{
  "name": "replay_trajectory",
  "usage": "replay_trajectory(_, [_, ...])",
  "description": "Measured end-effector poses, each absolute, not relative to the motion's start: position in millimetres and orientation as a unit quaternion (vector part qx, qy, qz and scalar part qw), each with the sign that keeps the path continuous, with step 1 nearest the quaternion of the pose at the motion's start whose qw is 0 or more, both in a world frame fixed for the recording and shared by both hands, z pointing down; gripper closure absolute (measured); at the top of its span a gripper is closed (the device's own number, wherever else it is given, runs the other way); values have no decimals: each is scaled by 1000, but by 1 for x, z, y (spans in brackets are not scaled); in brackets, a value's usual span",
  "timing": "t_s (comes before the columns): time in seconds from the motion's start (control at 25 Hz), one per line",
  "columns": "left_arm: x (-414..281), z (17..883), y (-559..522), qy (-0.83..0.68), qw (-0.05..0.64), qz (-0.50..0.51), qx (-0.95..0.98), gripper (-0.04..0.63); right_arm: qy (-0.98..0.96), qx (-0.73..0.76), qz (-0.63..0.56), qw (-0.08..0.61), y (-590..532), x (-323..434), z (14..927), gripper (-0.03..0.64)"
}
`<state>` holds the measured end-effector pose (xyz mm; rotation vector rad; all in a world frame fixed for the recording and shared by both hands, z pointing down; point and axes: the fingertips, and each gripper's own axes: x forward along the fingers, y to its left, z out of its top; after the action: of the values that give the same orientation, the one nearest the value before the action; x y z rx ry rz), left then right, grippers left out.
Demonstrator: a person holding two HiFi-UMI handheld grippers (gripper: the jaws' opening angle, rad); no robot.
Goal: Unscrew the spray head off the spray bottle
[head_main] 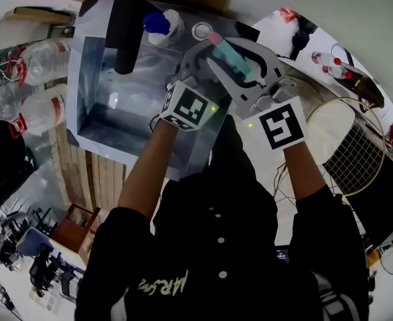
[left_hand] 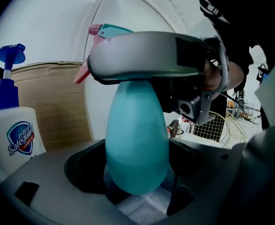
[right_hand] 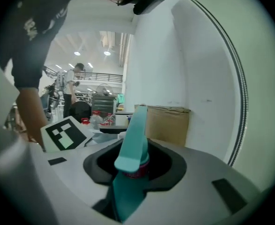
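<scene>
A teal spray bottle [left_hand: 137, 144] stands upright between the jaws of my left gripper [left_hand: 137, 191], which is shut on its body. In the head view only the teal spray head [head_main: 240, 62] with its pink nozzle tip shows, above the metal sink [head_main: 102, 126]. My left gripper [head_main: 206, 69] reaches in from the left. My right gripper [head_main: 242, 67] comes from the right, its fingers closed round the spray head. In the right gripper view the spray head [right_hand: 133, 139] with its red collar sits between the jaws of my right gripper [right_hand: 132, 172]. The bottle's body is hidden in the head view.
A white hand-soap pump bottle [head_main: 161, 24] with a blue pump stands at the sink's back edge beside a black tube [head_main: 126, 35]. Large plastic water bottles [head_main: 39, 62] lie at the left. A wire basket [head_main: 357, 152] is at the right, a cardboard box [left_hand: 53, 102] behind.
</scene>
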<state>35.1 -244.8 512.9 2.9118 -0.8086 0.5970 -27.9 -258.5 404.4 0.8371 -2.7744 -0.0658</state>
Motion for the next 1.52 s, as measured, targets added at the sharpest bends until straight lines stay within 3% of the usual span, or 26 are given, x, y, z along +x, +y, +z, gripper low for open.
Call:
replay_trajectory(0.2, [36,513,-244,-250,29,190,949,198,-982,148,-28,116,-246,-30,407,476])
replay_trajectory(0.32, [37,513,-244,-247,30,190,950,198,-981,141,-20,129,-247,-28,410,474])
replay_trajectory(0.4, [38,512,-244,-245,29,192,950,198,-980,163,-9,115,-250,-27,407,458])
replay_trajectory(0.52, [38,513,-244,-245,27,193,950,198,-977,197,19,75,-254,-25,397,383])
replay_trajectory(0.72, [38,513,-244,-247,28,193,949,198,-943,322,69,56,-254,11,387,336])
replay_trajectory(0.96, [38,513,-244,-248,29,195,948,198,-875,464,127,48,-214,26,376,336])
replay_trajectory(1.28, [36,518,-243,-253,30,200,946,198,-873,456,124,119,-201,-13,389,334])
replay_trajectory(1.52, [37,518,-243,-253,32,203,945,198,-857,485,123,124,-218,-8,392,336])
